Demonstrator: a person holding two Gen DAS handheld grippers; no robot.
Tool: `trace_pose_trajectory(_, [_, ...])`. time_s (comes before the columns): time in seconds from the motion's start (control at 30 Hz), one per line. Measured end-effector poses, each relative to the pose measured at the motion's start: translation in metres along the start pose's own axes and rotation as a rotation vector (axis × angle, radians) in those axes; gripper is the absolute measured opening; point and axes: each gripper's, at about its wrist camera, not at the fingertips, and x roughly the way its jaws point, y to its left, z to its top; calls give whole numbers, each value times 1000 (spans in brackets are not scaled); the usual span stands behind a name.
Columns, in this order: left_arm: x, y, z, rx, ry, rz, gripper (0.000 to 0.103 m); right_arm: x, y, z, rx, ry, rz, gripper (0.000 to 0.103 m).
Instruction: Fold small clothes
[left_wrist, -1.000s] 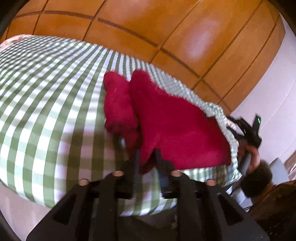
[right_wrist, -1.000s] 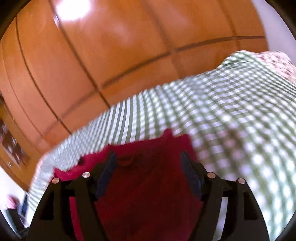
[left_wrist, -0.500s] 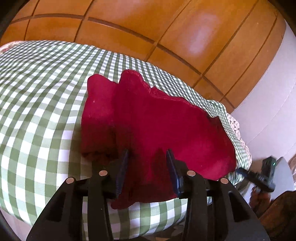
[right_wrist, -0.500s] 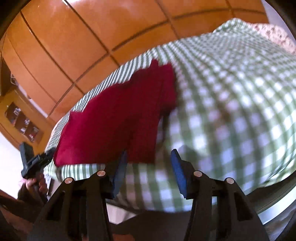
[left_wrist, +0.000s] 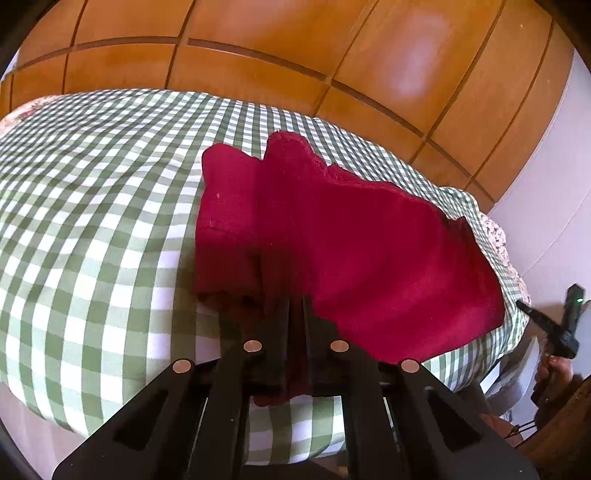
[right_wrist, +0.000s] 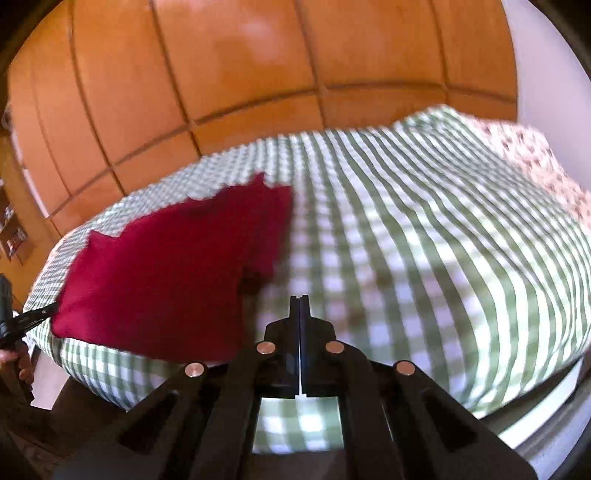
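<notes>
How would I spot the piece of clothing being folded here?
Look at the bed with the green-and-white checked cover in front of the wooden panelled wall. Near its front edge lies the red garment, the only solid-coloured thing on it.

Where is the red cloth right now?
The red cloth lies on the checked bed, near its front edge, its near edge pinched in the left gripper.

Wide open checked bed (right_wrist: 424, 236) right of the red garment (right_wrist: 166, 273); wooden wall (right_wrist: 236, 66) behind, probably close along the far edge.
</notes>
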Motion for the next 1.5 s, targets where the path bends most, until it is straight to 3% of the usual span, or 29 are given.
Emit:
trace_pose_trajectory(0.07, [-4,1,-3,-11,-17,-25,6,8,1,-10,26,45,39,4])
trace_pose_trajectory(0.1, [-6,2,-3,-24,-28,-52,6,9,7,-16,41,43,101,8])
trace_pose_trajectory(0.13, [-8,4,-3,-47,-41,-73,6,10,11,-19,47,35,139,22])
trace_pose_trajectory(0.17, [-9,5,-3,-63,-47,-83,8,10,16,-20,53,22,167,63])
trace_pose_trajectory(0.2, [-10,9,-3,-97,-50,-117,13,10,23,-21,50,0,186,67])
trace_pose_trajectory(0.27, [-10,12,-2,-129,-54,-158,24,16,33,-19,20,15,203,52])
trace_pose_trajectory(0.33, [-7,7,0,-118,-48,-161,24,25,39,-15,14,29,178,51])
trace_pose_trajectory(0.37, [-7,5,0,-108,-48,-160,24,28,40,-13,30,27,184,44])
trace_pose_trajectory(0.4, [-5,1,0,-92,-45,-157,22,33,39,-10,56,31,187,32])
trace_pose_trajectory(0.47, [-4,-9,1,-30,-21,-112,1,41,45,-4,55,44,187,14])
trace_pose_trajectory(0.57, [-17,-8,-1,-18,-54,-44,1,38,56,-3,-27,42,118,13])
trace_pose_trajectory(0.67, [-14,2,-11,-44,-13,-23,1,44,56,-8,-56,59,81,16])
trace_pose_trajectory(0.77, [-22,-8,-12,11,-44,-21,1,32,47,1,-10,3,69,49])
trace_pose_trajectory(0.87, [-30,-17,-3,57,-82,33,1,12,53,27,-51,-103,23,49])
trace_pose_trajectory(0.97, [-34,-23,12,92,-122,58,6,16,65,49,-84,-115,2,49])
trace_pose_trajectory(1.0, [-33,-26,17,100,-127,59,26,25,71,59,-93,-93,-11,46])
trace_pose_trajectory(1.07, [-27,-31,34,96,-153,45,56,45,83,71,-109,-31,-27,36])
trace_pose_trajectory(1.13, [-17,-43,53,104,-152,8,57,68,95,78,-121,25,-39,32])
trace_pose_trajectory(1.23, [7,-70,78,187,-111,30,57,96,112,88,-147,59,-8,30])
trace_pose_trajectory(1.37, [65,-100,96,348,12,113,57,133,127,99,-231,115,-37,30])
trace_pose_trajectory(1.43, [100,-96,103,365,82,163,57,153,127,104,-235,137,-65,29])
trace_pose_trajectory(1.5, [123,-83,107,339,103,227,57,172,122,109,-230,126,-124,29])
